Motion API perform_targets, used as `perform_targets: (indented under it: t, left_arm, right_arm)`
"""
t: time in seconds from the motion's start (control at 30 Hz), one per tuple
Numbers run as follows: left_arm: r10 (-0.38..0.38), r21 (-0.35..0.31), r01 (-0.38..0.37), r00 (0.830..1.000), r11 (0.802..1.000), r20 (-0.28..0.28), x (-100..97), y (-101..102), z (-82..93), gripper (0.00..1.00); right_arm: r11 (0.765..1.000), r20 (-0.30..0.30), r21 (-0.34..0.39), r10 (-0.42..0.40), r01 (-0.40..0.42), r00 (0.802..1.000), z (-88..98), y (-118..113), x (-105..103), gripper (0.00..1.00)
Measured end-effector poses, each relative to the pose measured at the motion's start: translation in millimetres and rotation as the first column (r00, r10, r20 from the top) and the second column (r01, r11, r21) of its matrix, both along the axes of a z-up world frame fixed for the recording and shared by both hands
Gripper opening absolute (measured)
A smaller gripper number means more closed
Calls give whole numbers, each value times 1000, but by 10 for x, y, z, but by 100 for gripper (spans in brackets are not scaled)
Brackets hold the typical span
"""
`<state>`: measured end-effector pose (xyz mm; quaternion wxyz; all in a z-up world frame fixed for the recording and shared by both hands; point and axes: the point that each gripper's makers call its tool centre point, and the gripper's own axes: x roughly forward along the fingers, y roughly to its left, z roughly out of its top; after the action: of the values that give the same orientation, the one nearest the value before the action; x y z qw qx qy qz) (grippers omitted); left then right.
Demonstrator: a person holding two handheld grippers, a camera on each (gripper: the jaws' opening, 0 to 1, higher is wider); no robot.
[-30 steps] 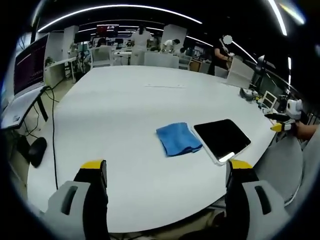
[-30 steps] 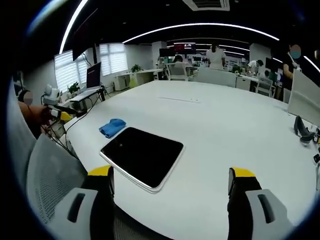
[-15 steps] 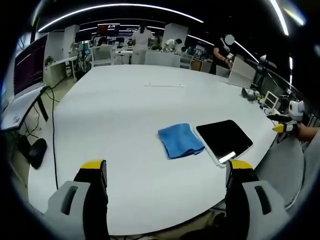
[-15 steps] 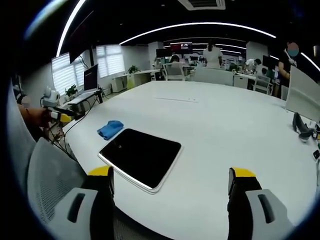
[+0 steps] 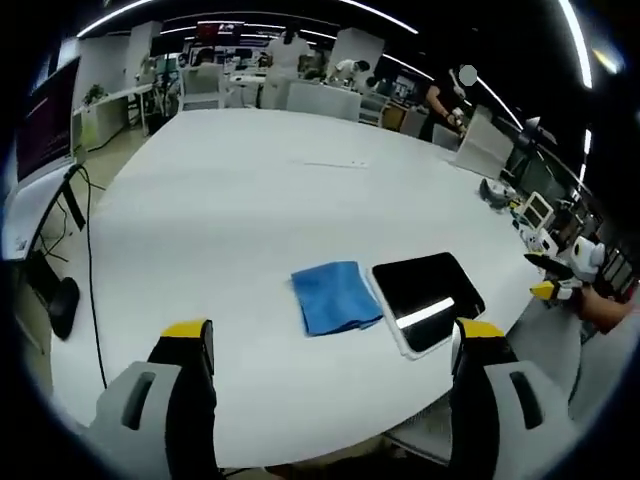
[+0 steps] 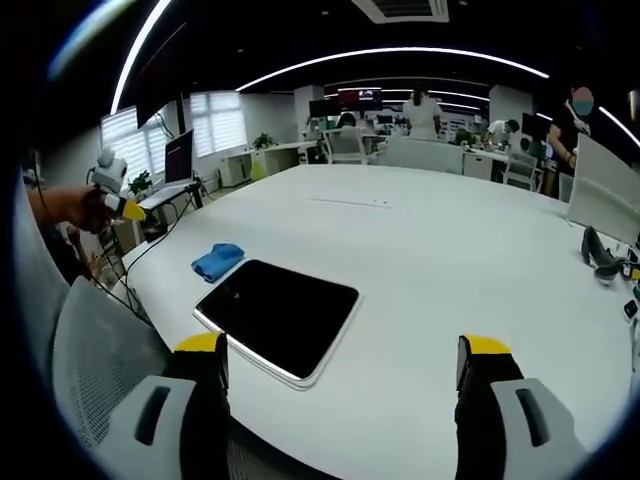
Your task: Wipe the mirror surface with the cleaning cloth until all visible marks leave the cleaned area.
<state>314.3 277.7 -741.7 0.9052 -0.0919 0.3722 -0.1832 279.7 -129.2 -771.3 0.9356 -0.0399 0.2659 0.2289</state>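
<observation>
From my left claw, its yellow-tipped jaws spread wide and holding nothing, I see the smooth white worktop. On it lies the soft blue cleaning cloth, a crumpled square, just beside the mirror, a flat dark glossy rectangle with rounded corners and a pale rim. My right claw is also wide and empty; in its view the mirror is nearer, the cloth behind. A mesh chair back stands at the worktop edge.
</observation>
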Motion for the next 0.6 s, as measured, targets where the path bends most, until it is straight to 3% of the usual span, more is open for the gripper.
perform_targets:
  t: [0.07, 0.13, 0.27, 0.43, 0.53, 0.6]
  left_arm:
    - [-13, 1, 13, 1000, 1000, -10, 60, -61, 37, 99]
    - [-19, 38, 22, 997, 999, -76, 63, -69, -7, 99]
    - [-31, 55, 35, 996, 998, -87, 235, -124, 16, 99]
    - [-53, 124, 69, 991, 990, -125, 453, -155, 42, 99]
    - [-58, 119, 71, 992, 990, -111, 581, -214, 104, 99]
    - [-66, 98, 79, 989, 992, -135, 639, -277, 102, 99]
  right_arm:
    - [1000, 2, 0, -1, 1, 1000, 1, -6, 5, 94]
    - [1000, 3, 1, -1, 1, 1000, 2, -4, 6, 94]
    - [1000, 5, 1, 1, -1, 1000, 3, -2, 7, 94]
    - [1000, 9, -1, 0, 0, 1000, 7, -4, 10, 93]
    - [1000, 11, -4, 0, 0, 1000, 8, -6, 10, 93]
    - [1000, 13, -2, -3, 3, 1000, 13, -9, 13, 93]
